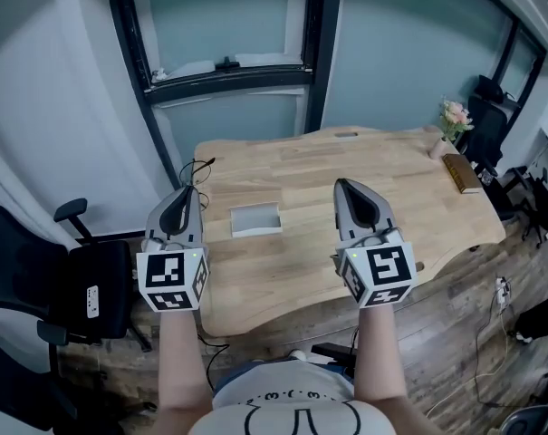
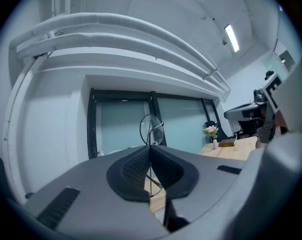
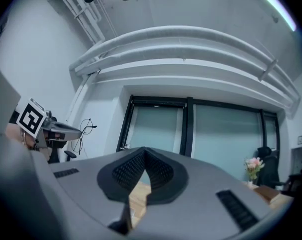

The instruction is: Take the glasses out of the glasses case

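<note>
Thin wire-rimmed glasses (image 2: 151, 129) hang pinched in my left gripper (image 2: 151, 146), one round lens sticking up above the jaw tips. In the head view the left gripper (image 1: 185, 191) is raised over the table's left edge, with the glasses (image 1: 197, 168) as a thin wire loop at its tip. The light grey glasses case (image 1: 255, 218) lies flat on the wooden table (image 1: 301, 270) between the two grippers. My right gripper (image 1: 343, 185) is held up to the right of the case, its jaws meeting at the tip with nothing between them (image 3: 144, 150). From the right gripper view the glasses (image 3: 86, 129) show at the far left.
A small vase of flowers (image 1: 453, 120) and a brown book (image 1: 461, 172) sit at the table's far right corner. A black office chair (image 1: 38, 270) stands left of the table, another chair (image 1: 486, 125) at the far right. Dark-framed windows (image 1: 228, 71) stand behind the table.
</note>
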A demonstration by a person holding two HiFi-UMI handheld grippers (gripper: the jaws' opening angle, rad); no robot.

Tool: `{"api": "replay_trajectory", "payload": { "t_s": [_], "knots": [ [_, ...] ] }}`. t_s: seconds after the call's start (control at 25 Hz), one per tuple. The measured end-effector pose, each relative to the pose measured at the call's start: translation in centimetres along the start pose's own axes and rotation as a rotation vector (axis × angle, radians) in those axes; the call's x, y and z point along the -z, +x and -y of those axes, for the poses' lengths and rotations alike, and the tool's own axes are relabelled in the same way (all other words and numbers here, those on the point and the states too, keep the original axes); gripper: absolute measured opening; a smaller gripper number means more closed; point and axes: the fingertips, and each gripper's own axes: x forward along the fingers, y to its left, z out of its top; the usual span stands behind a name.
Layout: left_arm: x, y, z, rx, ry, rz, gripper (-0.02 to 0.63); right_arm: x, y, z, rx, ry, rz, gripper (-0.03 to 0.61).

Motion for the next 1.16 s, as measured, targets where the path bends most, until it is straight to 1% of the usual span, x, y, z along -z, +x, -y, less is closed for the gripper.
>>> {"api": "replay_trajectory", "payload": {
  "t_s": [0.16,0.36,0.76,1.16],
  "knots": [
    [-0.8,-0.2,-0.9,-0.001,-0.009,0.023,0.021,-1.7,-0.2,-0.8,0.012,-0.043,0.021,0.009],
    [-1.7,-0.8,-1.1,0.011,-0.011,0.045,0.021,-2.6,-1.0,-1.5,0.025,-0.071,0.03,0.009],
    [-2.3,-1.7,-1.6,0.027,-0.012,0.079,0.021,-3.1,-1.7,-2.7,0.04,-0.096,0.027,0.009],
    [-1.9,-2.1,-2.2,0.043,-0.015,0.083,0.021,-3.4,-1.7,-4.0,0.036,-0.121,0.023,0.009]
  ]
}}
